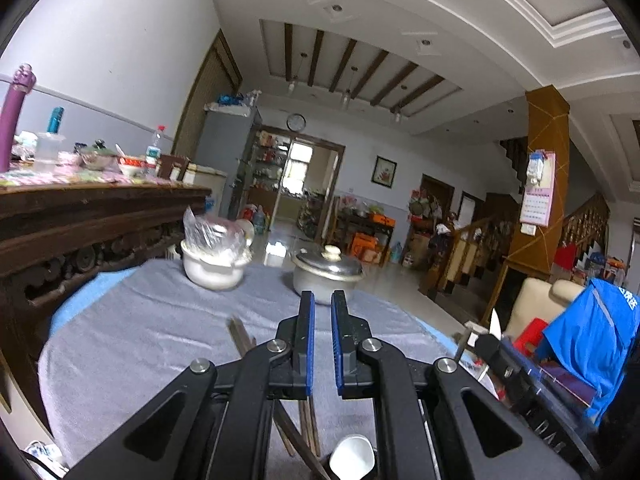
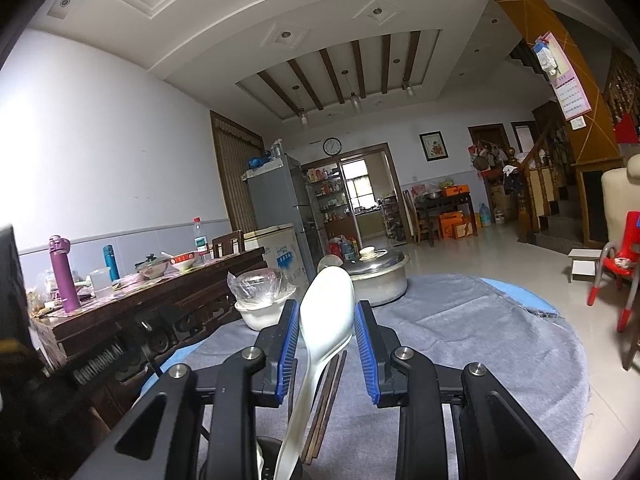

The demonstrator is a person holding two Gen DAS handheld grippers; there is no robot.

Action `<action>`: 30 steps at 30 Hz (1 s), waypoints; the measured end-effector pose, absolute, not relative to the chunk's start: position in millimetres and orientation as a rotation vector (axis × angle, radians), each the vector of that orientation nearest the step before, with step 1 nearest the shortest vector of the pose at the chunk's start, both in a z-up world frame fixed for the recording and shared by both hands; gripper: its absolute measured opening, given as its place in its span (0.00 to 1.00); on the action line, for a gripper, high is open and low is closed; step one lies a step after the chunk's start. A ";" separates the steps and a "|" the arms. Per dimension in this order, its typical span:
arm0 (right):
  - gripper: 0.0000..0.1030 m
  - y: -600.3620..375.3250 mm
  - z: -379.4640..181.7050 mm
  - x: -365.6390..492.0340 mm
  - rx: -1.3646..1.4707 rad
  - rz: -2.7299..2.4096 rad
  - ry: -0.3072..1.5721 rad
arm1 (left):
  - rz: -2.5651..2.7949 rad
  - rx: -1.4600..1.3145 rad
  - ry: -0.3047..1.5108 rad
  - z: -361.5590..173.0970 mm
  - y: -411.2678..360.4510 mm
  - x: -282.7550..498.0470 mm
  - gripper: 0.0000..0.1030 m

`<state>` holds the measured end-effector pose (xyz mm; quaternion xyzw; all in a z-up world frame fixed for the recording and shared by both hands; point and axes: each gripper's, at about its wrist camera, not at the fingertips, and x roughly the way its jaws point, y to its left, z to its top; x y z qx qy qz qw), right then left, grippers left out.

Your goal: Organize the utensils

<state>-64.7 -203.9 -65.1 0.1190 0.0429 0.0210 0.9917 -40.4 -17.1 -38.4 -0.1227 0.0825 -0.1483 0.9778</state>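
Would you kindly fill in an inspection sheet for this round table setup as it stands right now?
Surface: round table under a grey cloth, blue edge showing.
Job's things: white spoon held up between the right gripper's pads; dark chopsticks lying on the cloth; white cup below the left gripper, chopsticks leaning by it.
Clutter: lidded metal pot; white bowl holding a plastic bag.
Grippers: left gripper shut, nothing between its pads; right gripper shut on the spoon.
Cables: nothing seen.
Surroundings: carved wooden sideboard with bottles and dishes, fridge, red chair, tiled floor.
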 end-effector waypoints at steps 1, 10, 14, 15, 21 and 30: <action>0.30 -202.4 -65.5 -64.5 0.234 0.043 0.085 | -0.291 -0.249 0.153 -34.0 -13.5 -42.7 0.07; 0.31 -178.3 -70.5 -62.3 0.166 0.078 0.079 | -0.177 -0.243 0.085 1.1 22.7 -56.1 0.60; 0.30 -168.5 -74.2 -61.3 0.127 0.094 0.093 | -0.148 -0.249 0.092 6.6 34.7 -54.1 0.64; 0.33 -169.2 -74.0 -61.1 0.133 0.103 0.102 | -0.138 -0.252 0.091 6.6 37.7 -54.1 0.64; 0.70 -175.3 -66.5 -69.0 0.160 0.100 0.081 | -0.117 -0.256 0.104 4.8 45.5 -52.1 0.64; 0.69 -222.2 -44.0 -67.7 0.256 -0.033 0.051 | -0.081 -0.274 0.115 9.4 57.7 -52.3 0.67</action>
